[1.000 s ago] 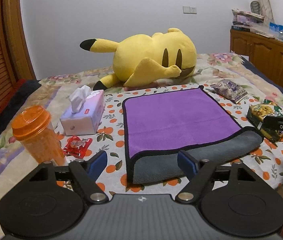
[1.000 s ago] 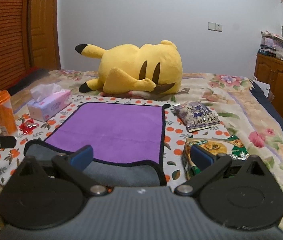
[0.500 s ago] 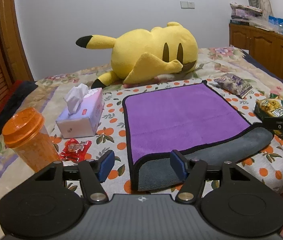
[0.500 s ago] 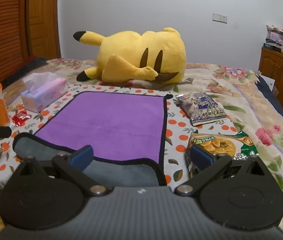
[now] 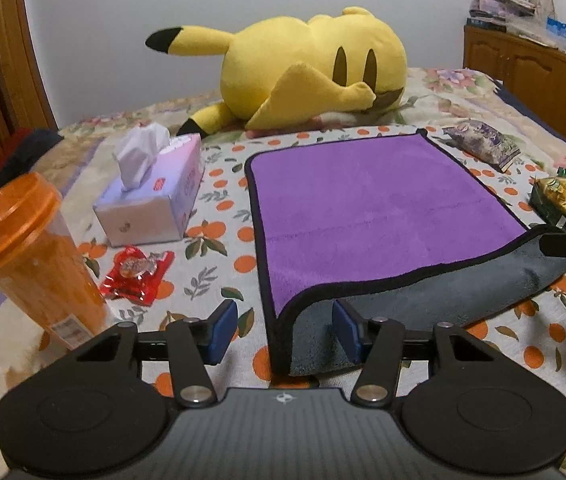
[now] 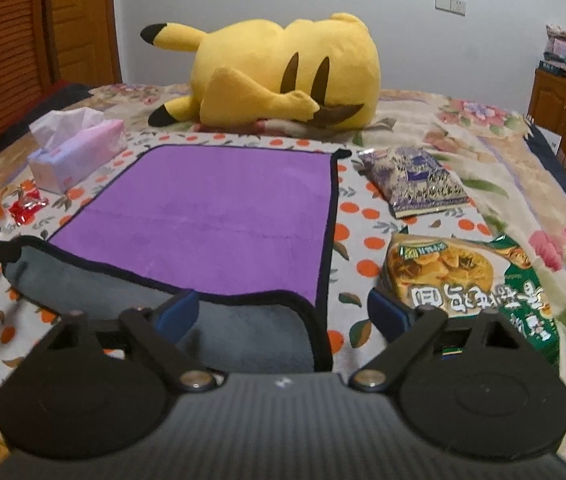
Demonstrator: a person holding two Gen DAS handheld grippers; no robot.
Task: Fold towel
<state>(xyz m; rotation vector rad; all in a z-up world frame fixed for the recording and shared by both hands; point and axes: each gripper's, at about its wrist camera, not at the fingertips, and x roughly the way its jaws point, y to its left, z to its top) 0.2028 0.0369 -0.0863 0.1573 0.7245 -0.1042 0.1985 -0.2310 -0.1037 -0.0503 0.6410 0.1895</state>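
Looking along the left tongs [image 5: 285,330], open, they straddle the near-left corner of the purple towel [image 5: 379,208] on the bed (gray underside rolled up there). From the right view, the right tongs [image 6: 283,312] gape around its near-right corner, apparently readying a fold.

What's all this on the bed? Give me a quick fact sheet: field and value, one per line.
Surface: bed with a floral cover and an orange-dotted cloth
Towel: purple side up, near edge turned to show grey
Left gripper: open, astride the towel's near left corner
Right gripper: open, astride the near right corner
Behind towel: yellow plush toy
Left of towel: tissue box, orange cup, red wrapper
Right of towel: purple snack bag, green snack bag
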